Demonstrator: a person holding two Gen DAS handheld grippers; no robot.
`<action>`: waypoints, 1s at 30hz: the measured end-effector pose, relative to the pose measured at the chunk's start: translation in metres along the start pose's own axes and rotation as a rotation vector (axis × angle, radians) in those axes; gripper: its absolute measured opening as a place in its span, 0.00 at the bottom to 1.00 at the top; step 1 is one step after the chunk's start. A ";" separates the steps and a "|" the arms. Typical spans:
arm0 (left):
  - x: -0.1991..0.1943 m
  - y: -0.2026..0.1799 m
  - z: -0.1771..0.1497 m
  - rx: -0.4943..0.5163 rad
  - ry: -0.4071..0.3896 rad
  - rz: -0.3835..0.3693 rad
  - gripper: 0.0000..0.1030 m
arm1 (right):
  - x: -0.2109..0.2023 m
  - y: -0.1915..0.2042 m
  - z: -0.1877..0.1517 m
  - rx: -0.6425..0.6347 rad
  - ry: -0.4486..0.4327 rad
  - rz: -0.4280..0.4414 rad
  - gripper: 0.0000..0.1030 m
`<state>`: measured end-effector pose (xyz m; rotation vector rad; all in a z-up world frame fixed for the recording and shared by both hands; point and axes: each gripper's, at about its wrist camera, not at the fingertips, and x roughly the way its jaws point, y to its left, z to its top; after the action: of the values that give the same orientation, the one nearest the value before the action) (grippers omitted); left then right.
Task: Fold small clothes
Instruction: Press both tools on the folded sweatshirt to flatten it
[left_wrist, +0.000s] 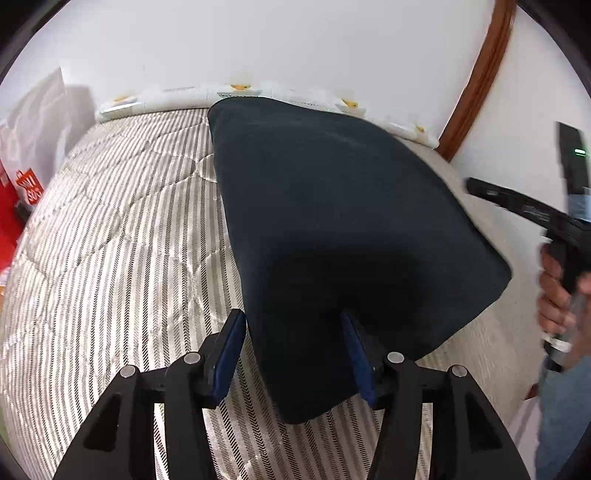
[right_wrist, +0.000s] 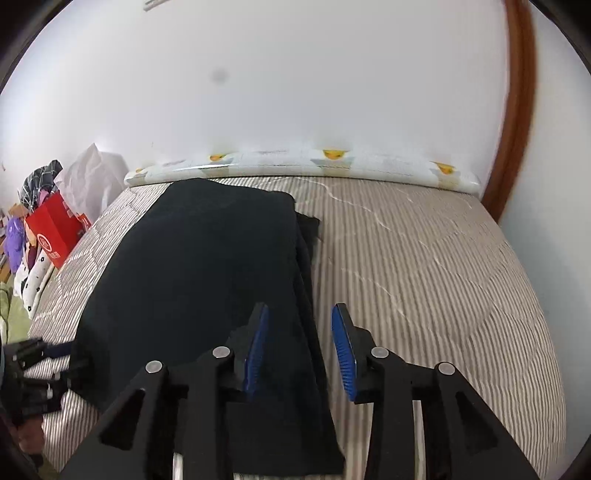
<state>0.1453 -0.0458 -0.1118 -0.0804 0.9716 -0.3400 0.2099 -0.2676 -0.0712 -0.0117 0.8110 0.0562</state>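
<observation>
Dark folded garment (right_wrist: 199, 273) on the striped quilted mattress (right_wrist: 424, 266)

Its long axis runs from 6 toward 12 o'clock; matte, soft, rectangular. Left gripper (left_wrist: 293, 352) and right gripper (right_wrist: 299, 347) both spread, near edge lying between their blue ribbed pads (right_wrist: 341, 350).

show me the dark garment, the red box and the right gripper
dark garment (right_wrist: 192, 266), right wrist view, middle of its top layer
red box (right_wrist: 51, 232), right wrist view, front face
right gripper (right_wrist: 299, 350), right wrist view, gap between its blue-padded fingers
</observation>
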 end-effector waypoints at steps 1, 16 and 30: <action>-0.002 0.002 0.003 -0.008 -0.005 -0.004 0.50 | 0.008 0.004 0.007 -0.009 0.011 -0.001 0.35; 0.027 0.019 0.080 0.001 -0.043 0.057 0.57 | 0.136 0.011 0.085 0.114 0.170 0.072 0.26; 0.022 0.011 0.070 -0.006 -0.048 0.063 0.57 | 0.081 -0.011 0.058 0.118 0.085 0.074 0.31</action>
<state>0.2167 -0.0482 -0.0924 -0.0635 0.9253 -0.2758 0.3085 -0.2729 -0.0898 0.1281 0.8987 0.0786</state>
